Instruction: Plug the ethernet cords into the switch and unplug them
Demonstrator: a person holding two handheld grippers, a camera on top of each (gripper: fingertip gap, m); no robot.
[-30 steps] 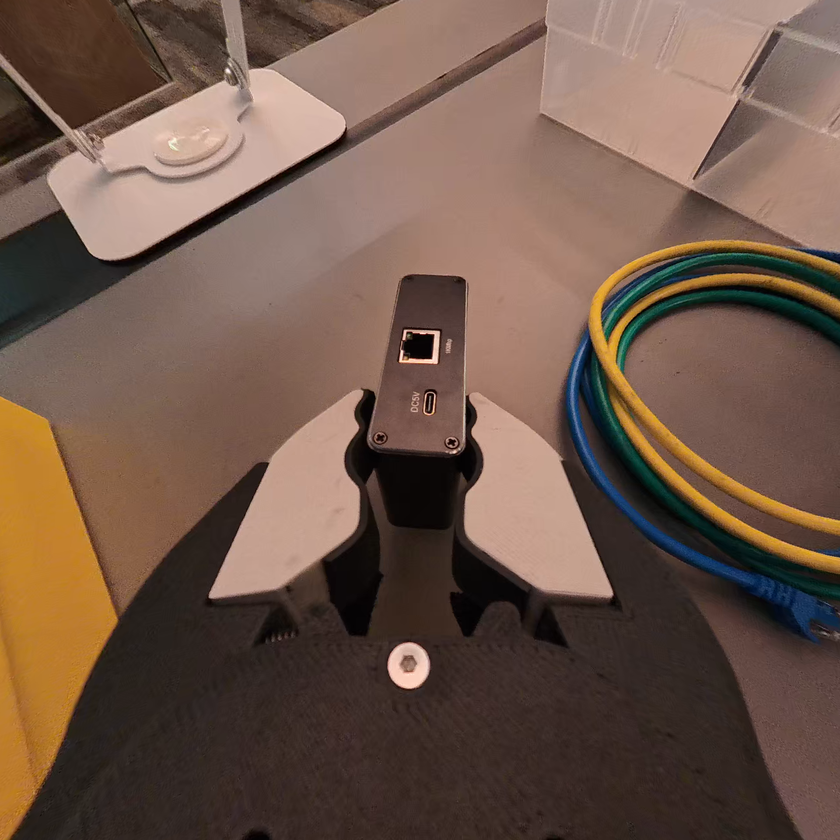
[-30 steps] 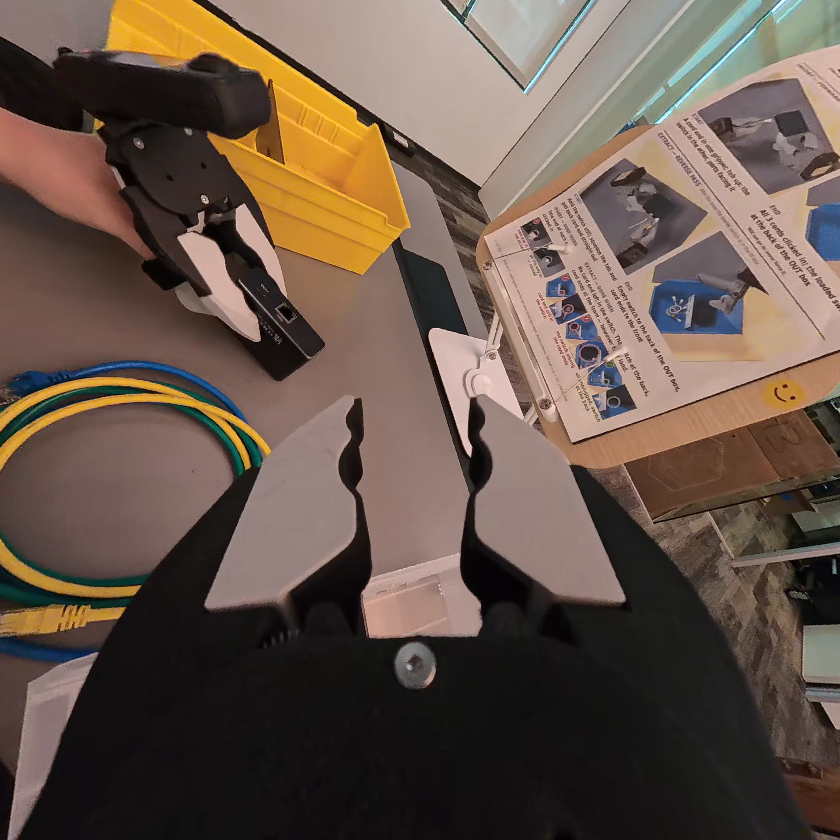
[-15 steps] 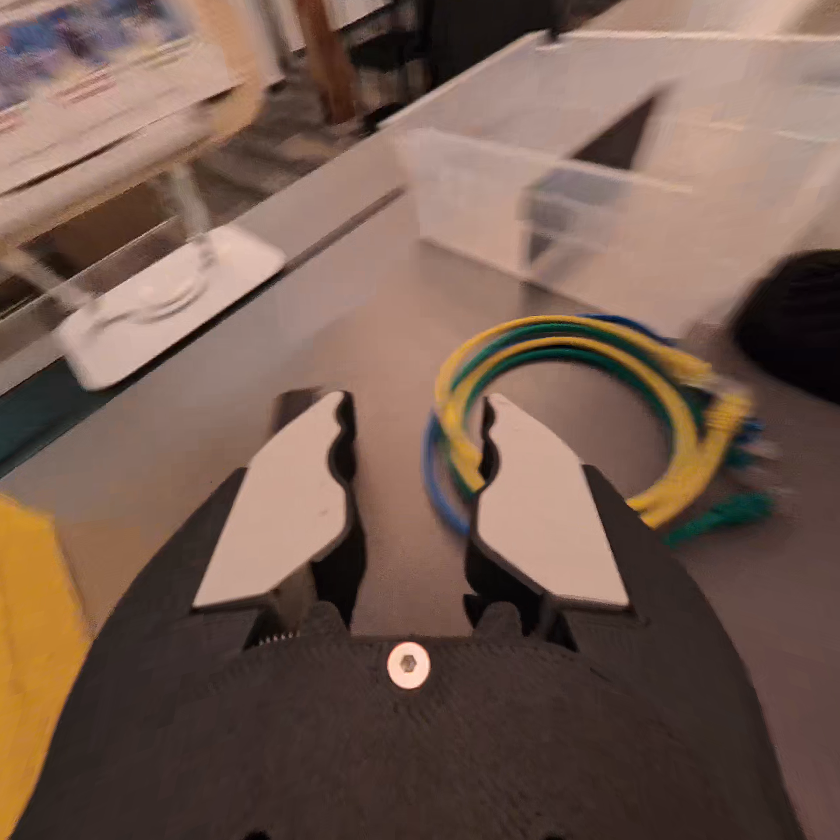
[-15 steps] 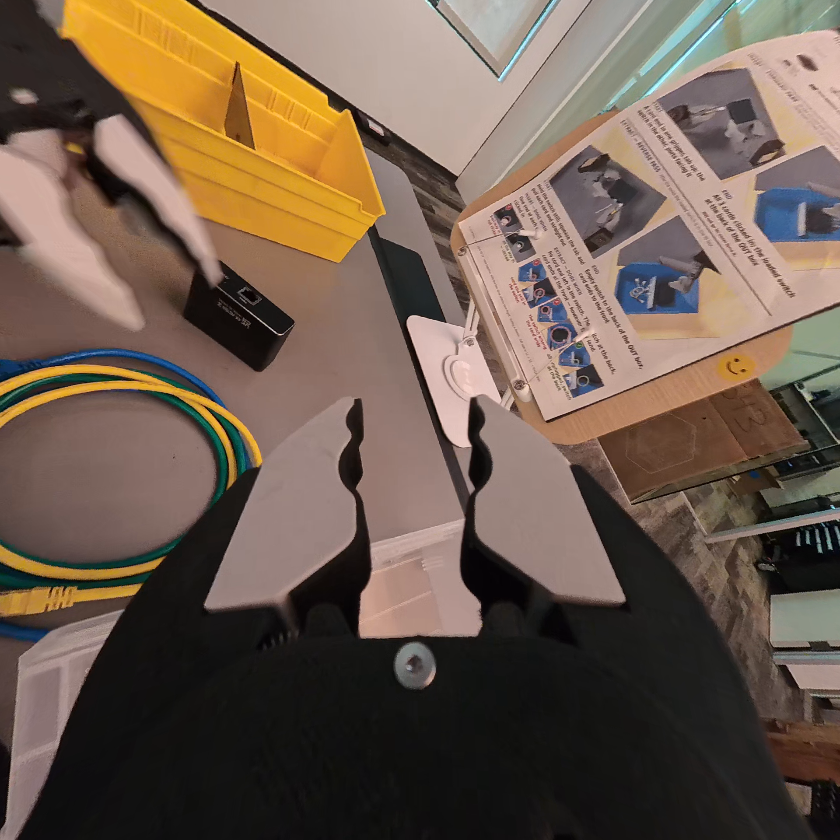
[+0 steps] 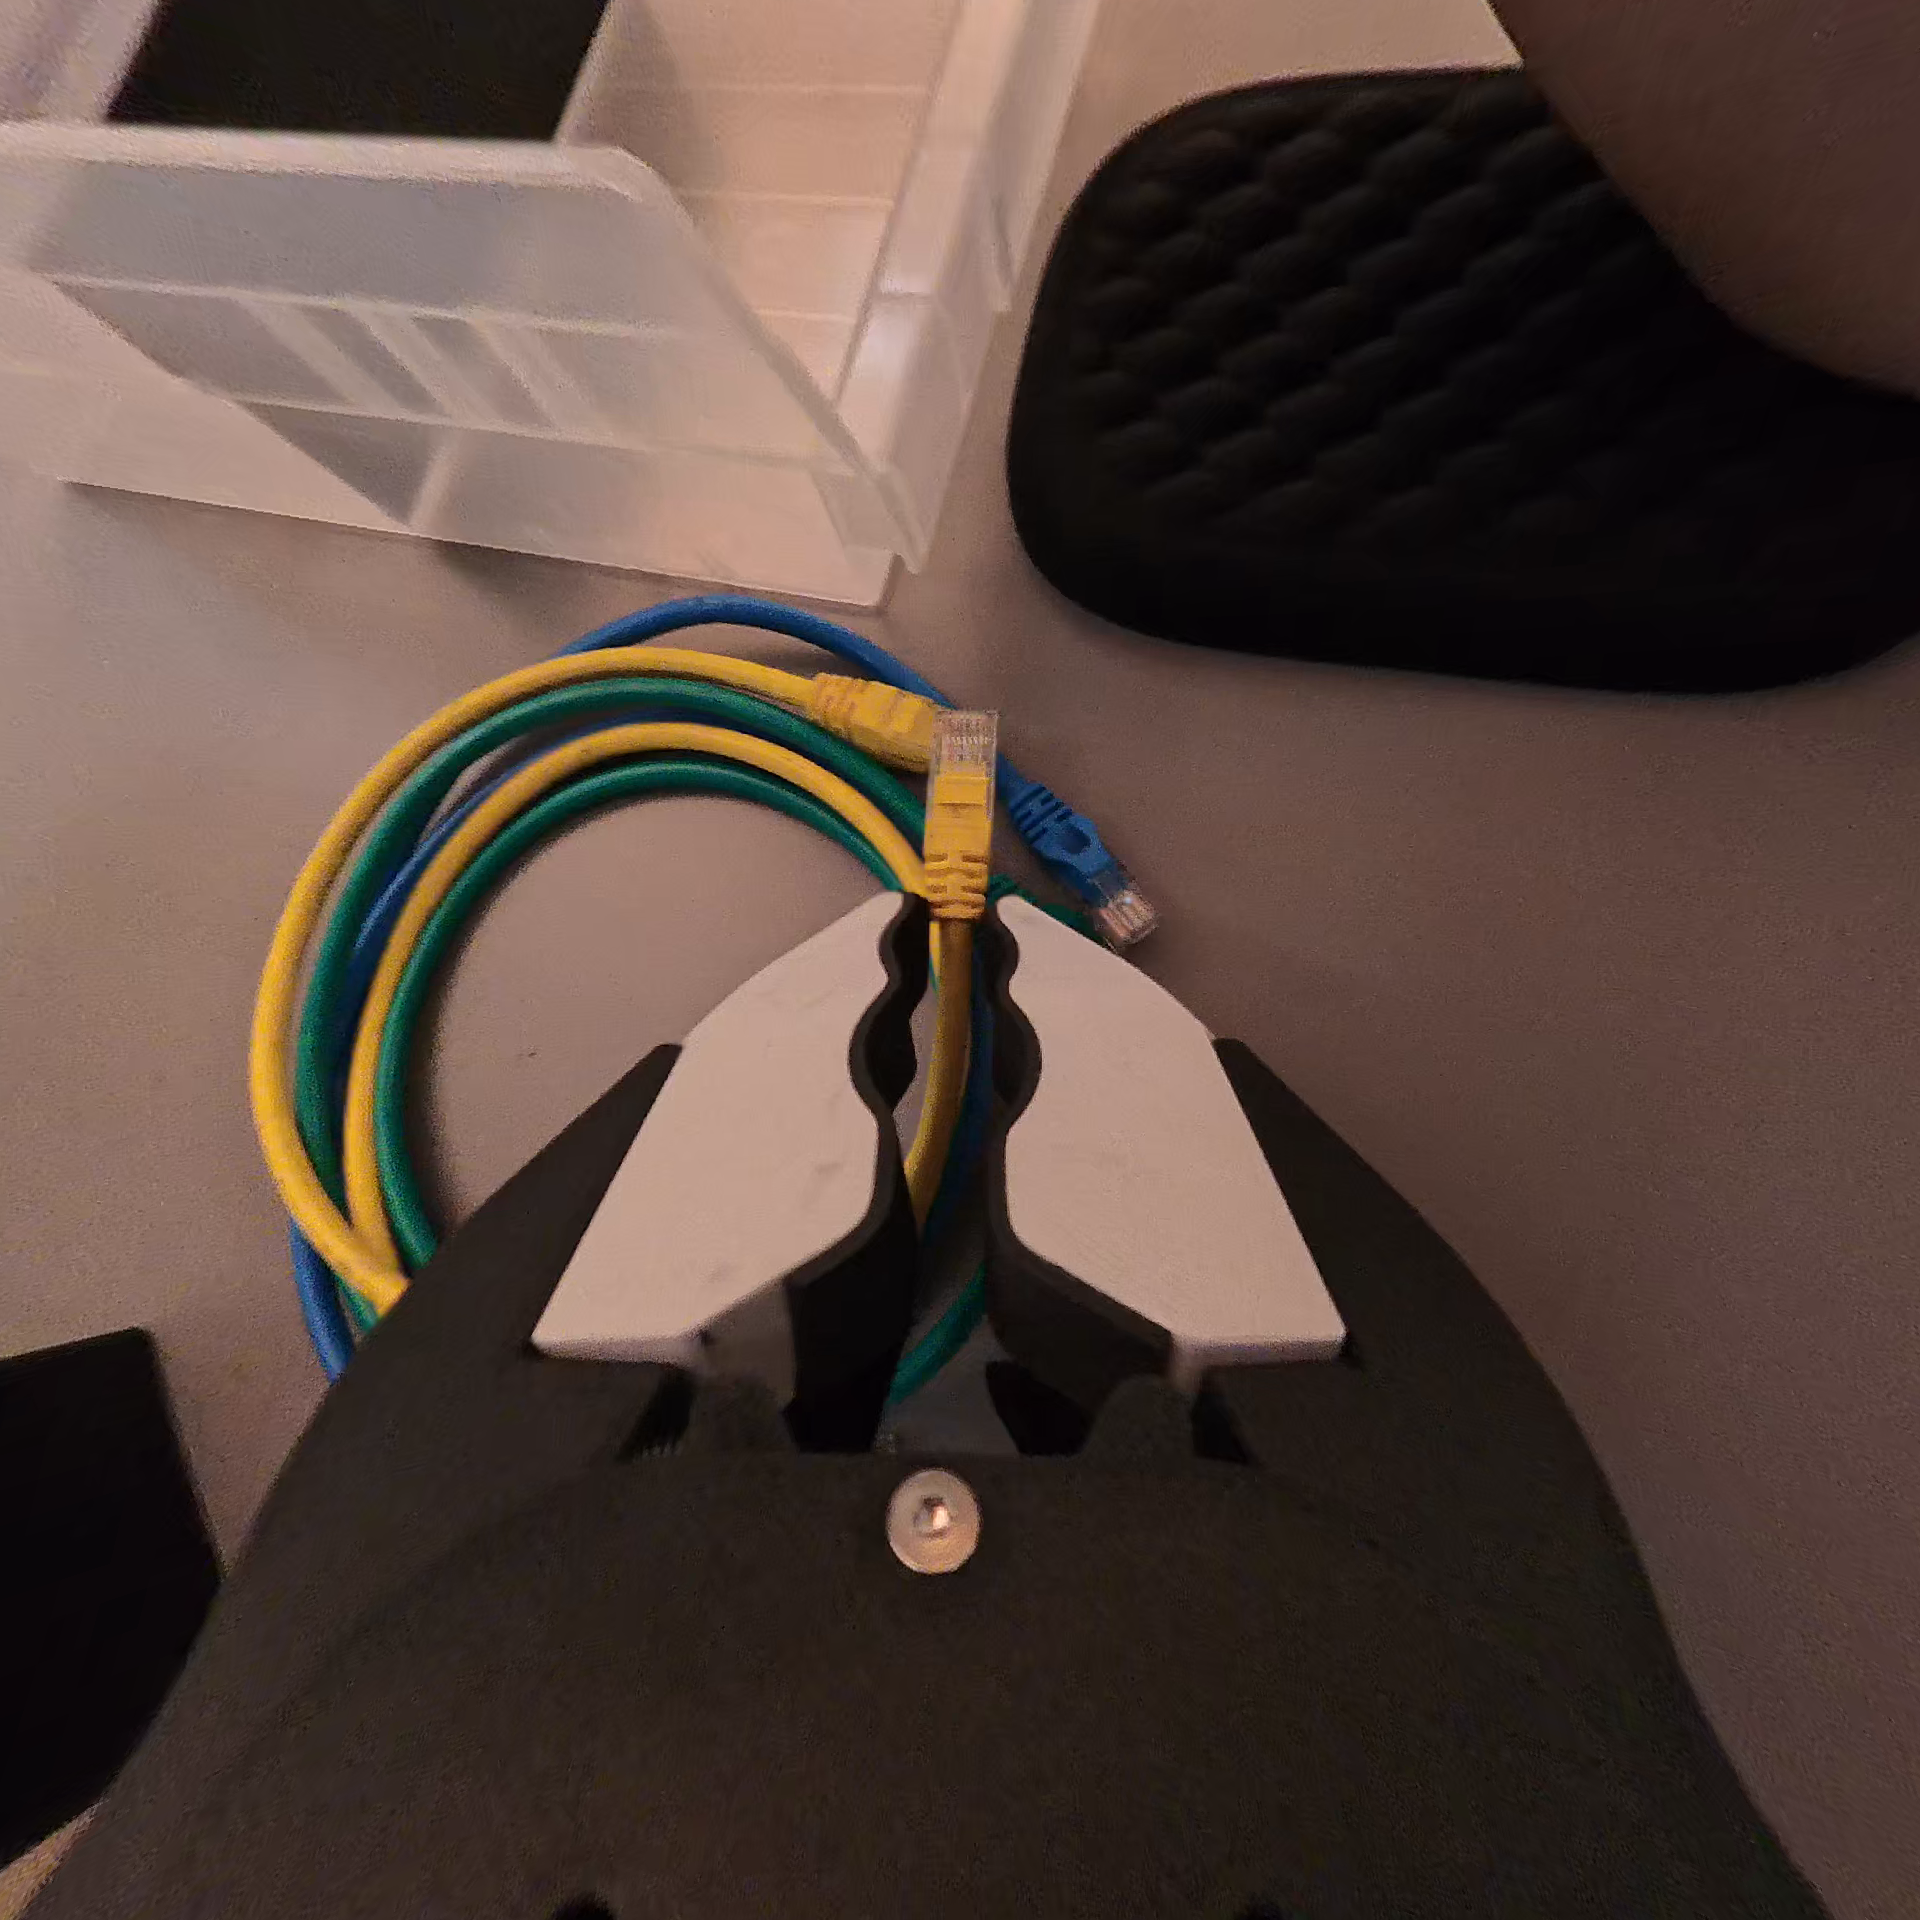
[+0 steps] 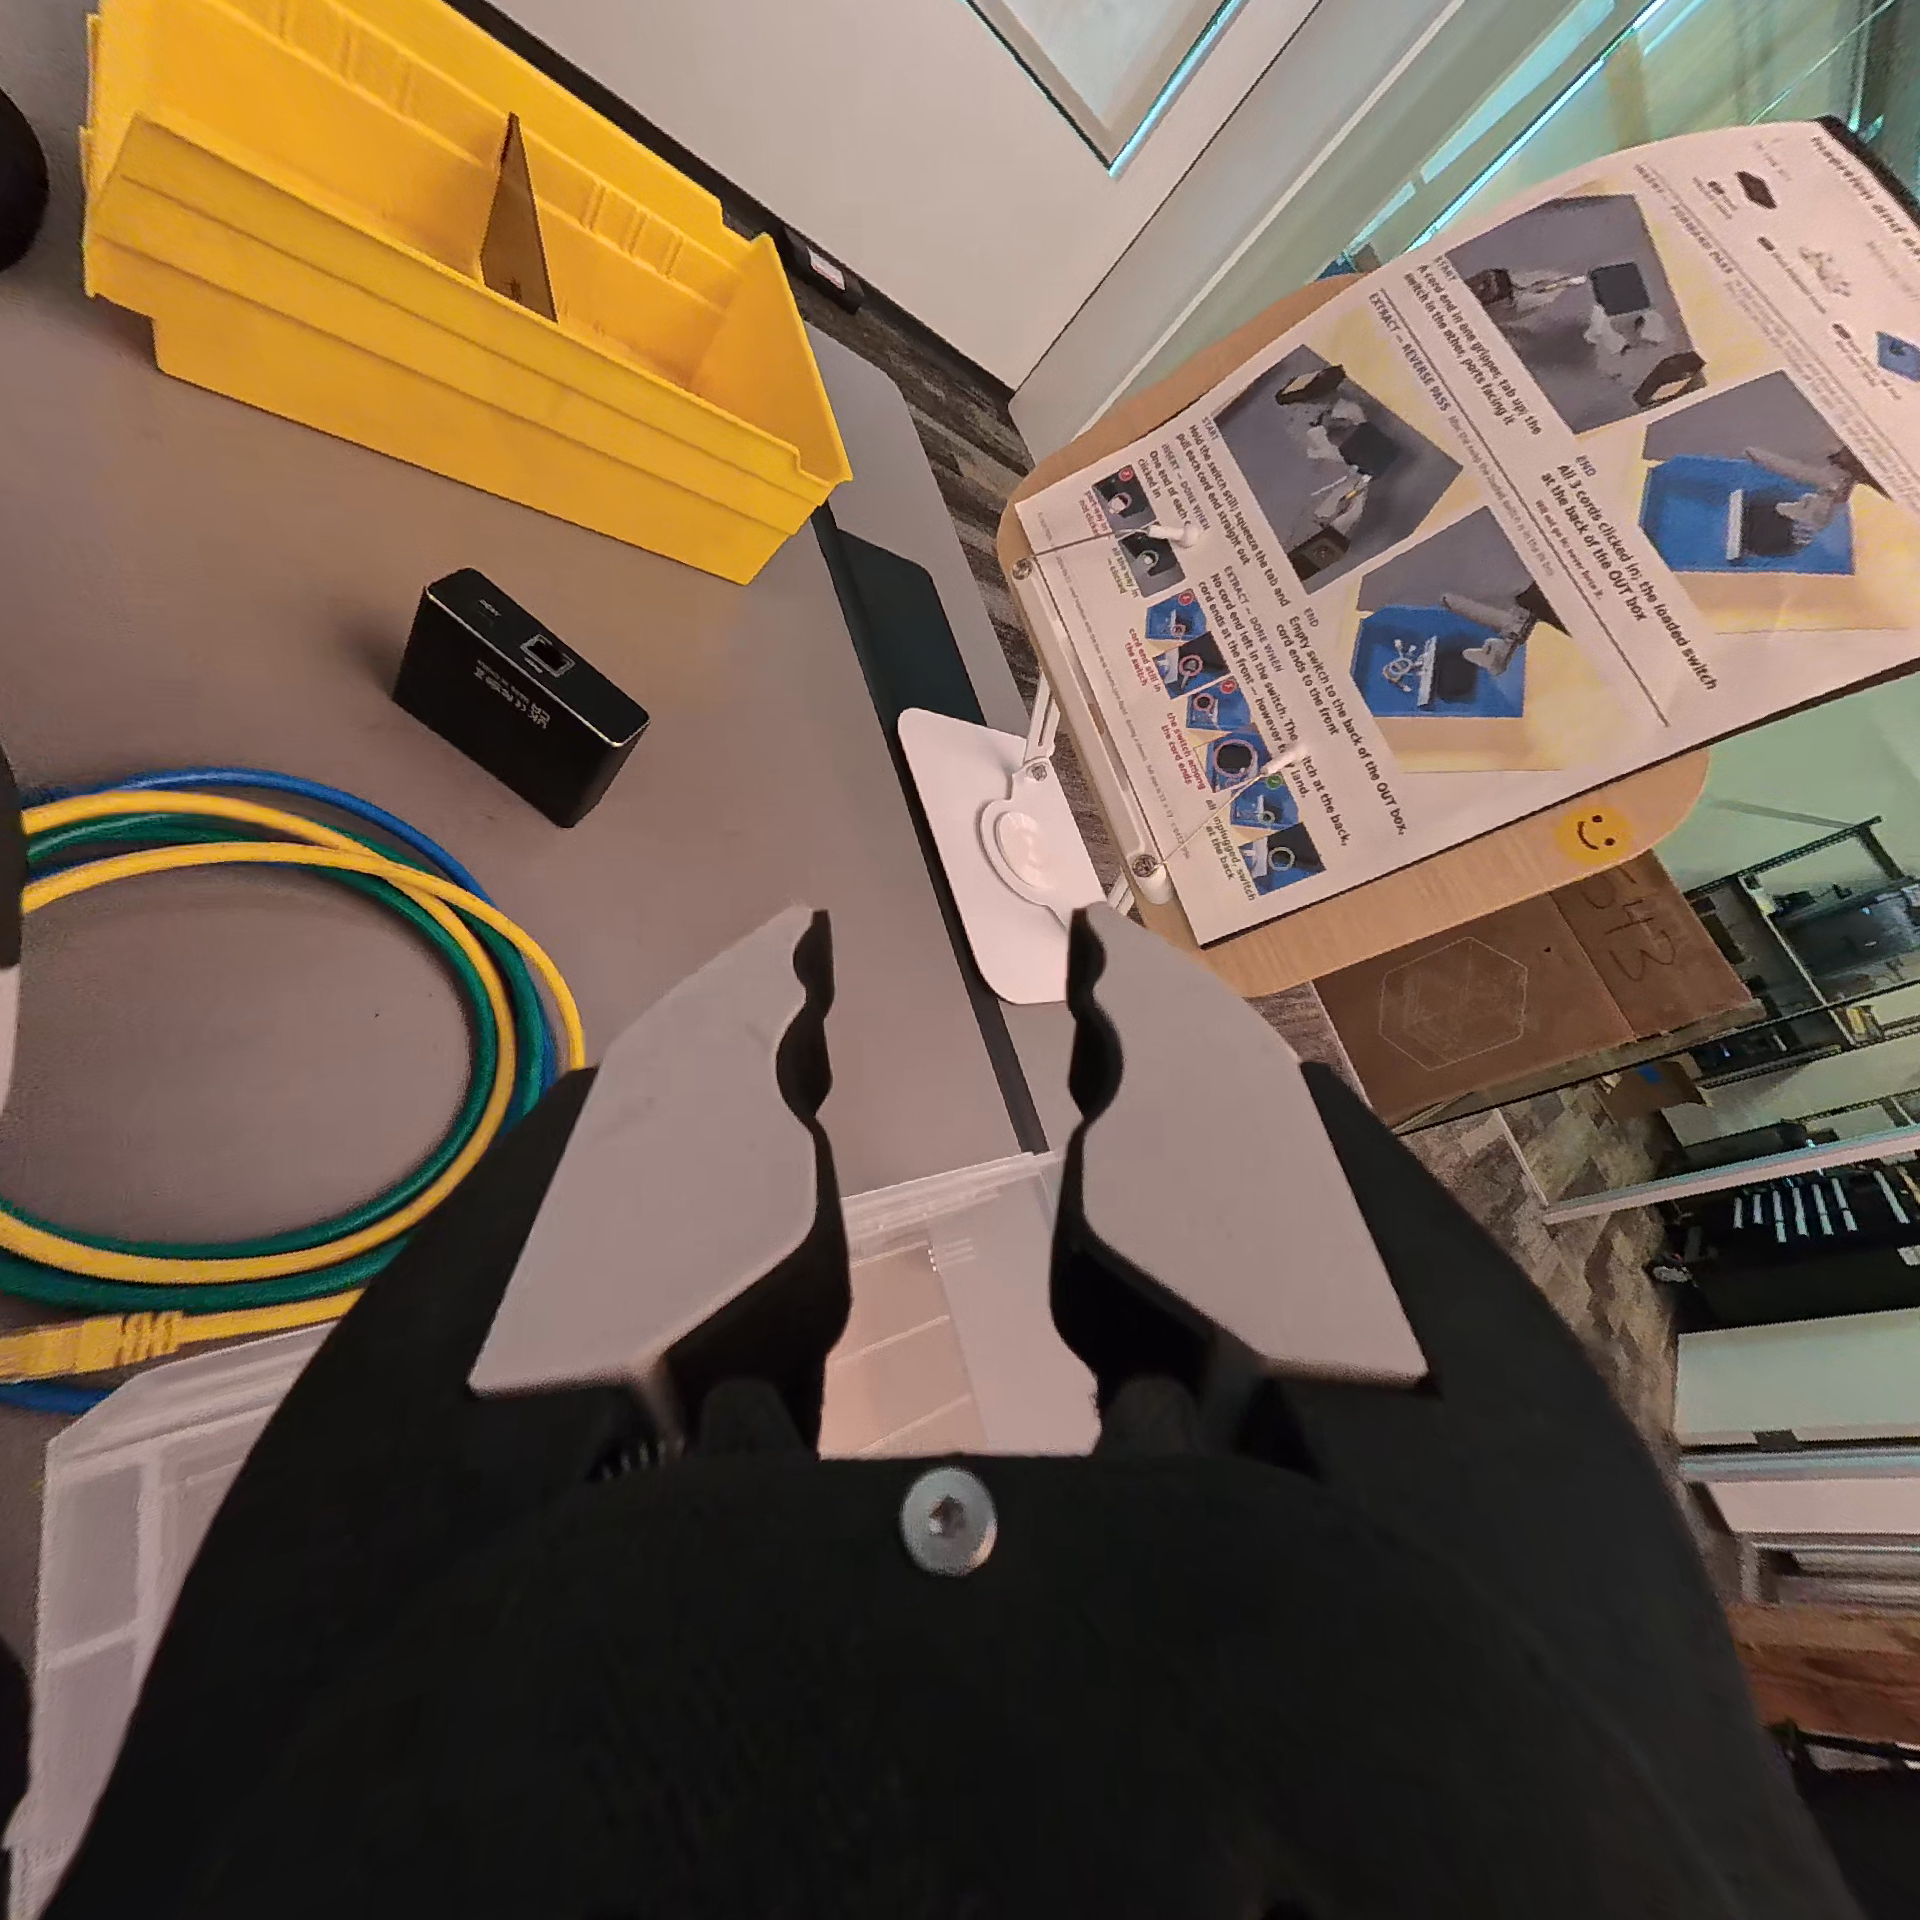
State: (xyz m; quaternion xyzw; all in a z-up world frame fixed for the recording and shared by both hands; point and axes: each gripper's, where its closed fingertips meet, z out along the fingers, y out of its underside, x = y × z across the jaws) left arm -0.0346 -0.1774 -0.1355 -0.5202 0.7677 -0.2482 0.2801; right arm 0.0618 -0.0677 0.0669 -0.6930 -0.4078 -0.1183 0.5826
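Left wrist view shows the left gripper (image 5: 951, 914), which 1 second ago clamped the switch (image 6: 516, 693), now closed on the yellow cord (image 5: 954, 831), plug at 12 o'clock, while the right gripper (image 6: 948, 940) gapes empty, so plugging looks next.

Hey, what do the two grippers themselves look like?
Both match. The left gripper and right gripper have textured black bodies, a silver screw at centre, and two pale grey wedge fingers with wavy black inner edges. No cables or sleeves are visible.
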